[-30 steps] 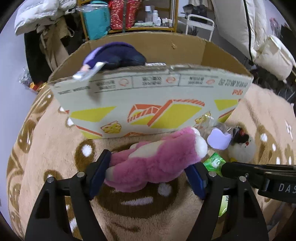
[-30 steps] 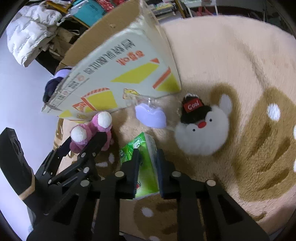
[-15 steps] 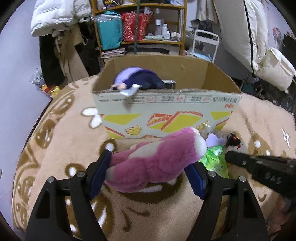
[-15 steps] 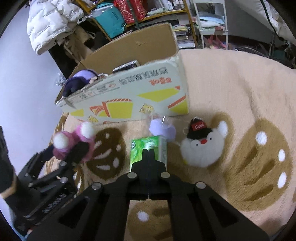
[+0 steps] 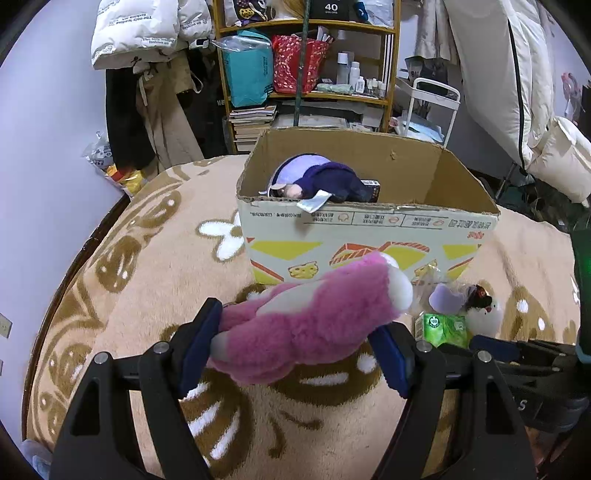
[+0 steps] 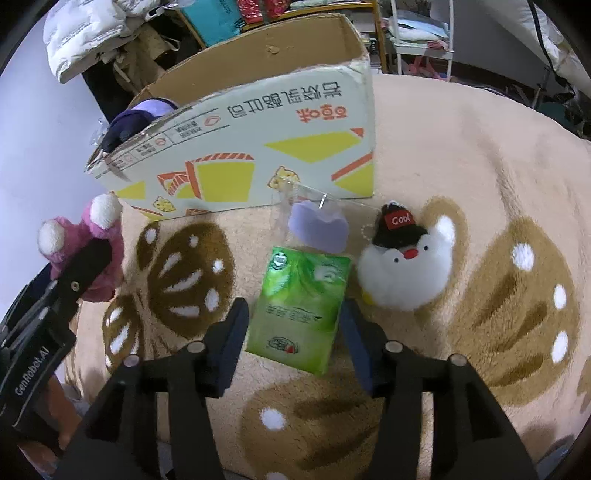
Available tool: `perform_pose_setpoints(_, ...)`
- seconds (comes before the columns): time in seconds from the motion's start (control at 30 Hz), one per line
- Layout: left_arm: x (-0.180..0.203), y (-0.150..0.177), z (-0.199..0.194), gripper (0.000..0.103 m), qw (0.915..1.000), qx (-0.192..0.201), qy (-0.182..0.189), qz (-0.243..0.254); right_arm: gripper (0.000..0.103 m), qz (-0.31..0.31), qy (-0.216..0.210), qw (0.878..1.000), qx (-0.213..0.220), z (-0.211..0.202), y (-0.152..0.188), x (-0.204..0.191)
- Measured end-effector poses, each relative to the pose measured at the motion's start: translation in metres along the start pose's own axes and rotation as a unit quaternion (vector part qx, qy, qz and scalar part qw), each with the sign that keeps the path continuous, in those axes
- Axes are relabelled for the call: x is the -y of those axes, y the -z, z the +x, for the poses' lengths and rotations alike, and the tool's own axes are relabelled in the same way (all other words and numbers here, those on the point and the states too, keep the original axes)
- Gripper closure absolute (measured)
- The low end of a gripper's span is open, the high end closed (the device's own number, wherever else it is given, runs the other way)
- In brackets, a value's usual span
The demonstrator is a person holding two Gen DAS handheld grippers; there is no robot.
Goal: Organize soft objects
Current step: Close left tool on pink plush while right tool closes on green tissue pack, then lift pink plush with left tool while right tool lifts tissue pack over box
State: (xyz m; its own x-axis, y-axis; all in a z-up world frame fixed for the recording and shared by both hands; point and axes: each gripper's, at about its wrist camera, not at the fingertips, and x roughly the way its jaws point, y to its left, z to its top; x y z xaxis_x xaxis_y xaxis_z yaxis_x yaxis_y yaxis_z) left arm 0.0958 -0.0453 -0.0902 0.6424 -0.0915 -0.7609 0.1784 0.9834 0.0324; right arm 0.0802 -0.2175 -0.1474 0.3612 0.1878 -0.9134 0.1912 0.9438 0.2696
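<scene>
Left gripper [image 5: 295,347] clamped on pink plush toy [image 5: 314,317] held above the rug [image 5: 166,266]; right gripper [image 6: 293,336] spread open astride green tissue pack [image 6: 301,302] lying on the rug, white plush [image 6: 404,271] just beyond, cardboard box [image 5: 365,229] farther back holding a purple plush [image 5: 314,177].

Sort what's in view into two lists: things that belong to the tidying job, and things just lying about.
Job:
- pink plush, clamped in the left gripper
- green tissue pack, between the open right gripper fingers
- white plush and purple pouch on the rug
- cardboard box, purple plush inside

Lying about:
- shelf
- white jacket
- rug
</scene>
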Motion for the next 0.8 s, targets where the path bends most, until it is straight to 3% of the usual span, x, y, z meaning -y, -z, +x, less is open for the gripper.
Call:
perform_pose_setpoints(0.37, -0.001, -0.002, 0.001, 0.026, 0.9999, 0.007, -0.005, -0.006, 0.045, 0.005, 0.012, 1.0, -0.007, 0.029, -0.01, -0.005)
perform_pose_setpoints(0.63, 0.0, -0.002, 0.0, 0.026, 0.9999, 0.009, -0.007, -0.005, 0.045, 0.014, -0.006, 1.0, -0.013, 0.026, -0.01, -0.002)
perform_pose_setpoints(0.73, 0.001, -0.002, 0.0, 0.026, 0.9999, 0.009, -0.009, -0.005, 0.032, 0.016, -0.008, 1.0, -0.021, 0.031, -0.009, -0.007)
perform_pose_setpoints(0.8, 0.002, -0.003, -0.001, 0.026, 0.9999, 0.008, -0.008, -0.005, 0.03, 0.016, -0.011, 1.0, -0.023, 0.035, -0.009, -0.011)
